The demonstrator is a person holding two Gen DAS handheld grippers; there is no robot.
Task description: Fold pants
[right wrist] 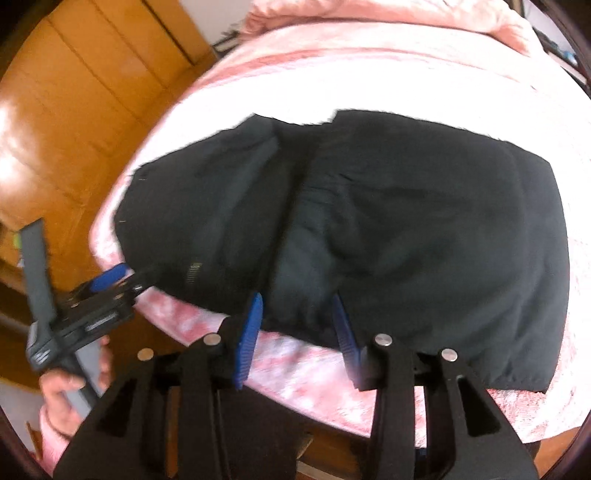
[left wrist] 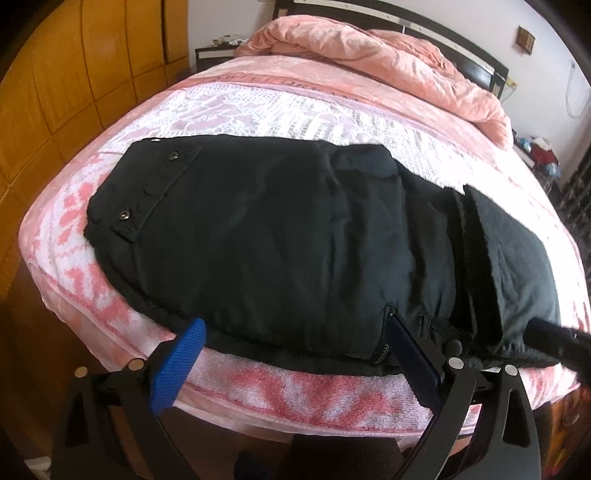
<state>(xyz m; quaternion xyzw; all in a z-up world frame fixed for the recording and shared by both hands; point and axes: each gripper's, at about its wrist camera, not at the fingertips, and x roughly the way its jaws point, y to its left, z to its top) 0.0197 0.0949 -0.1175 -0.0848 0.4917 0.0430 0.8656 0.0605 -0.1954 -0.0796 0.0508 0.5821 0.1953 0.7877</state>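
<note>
Black pants [left wrist: 280,243] lie folded across the near end of a bed, waistband with snap buttons [left wrist: 123,215] at the left; they also show in the right wrist view [right wrist: 388,229]. My left gripper [left wrist: 295,332] is open at the pants' near edge, its blue fingers [left wrist: 184,354] straddling the fabric, and shows from outside in the right wrist view [right wrist: 122,277]. My right gripper [right wrist: 299,314] is open at the near edge, its jaws on either side of a fold. Its black tip [left wrist: 554,339] shows in the left wrist view.
The bed carries a pink and white patterned cover [left wrist: 258,110] and a rumpled pink blanket [left wrist: 388,62] by the dark headboard [left wrist: 443,22]. A wooden wardrobe [left wrist: 74,74] stands to the left. A nightstand [left wrist: 210,55] is at the far left corner. Clutter [left wrist: 539,151] lies at the right.
</note>
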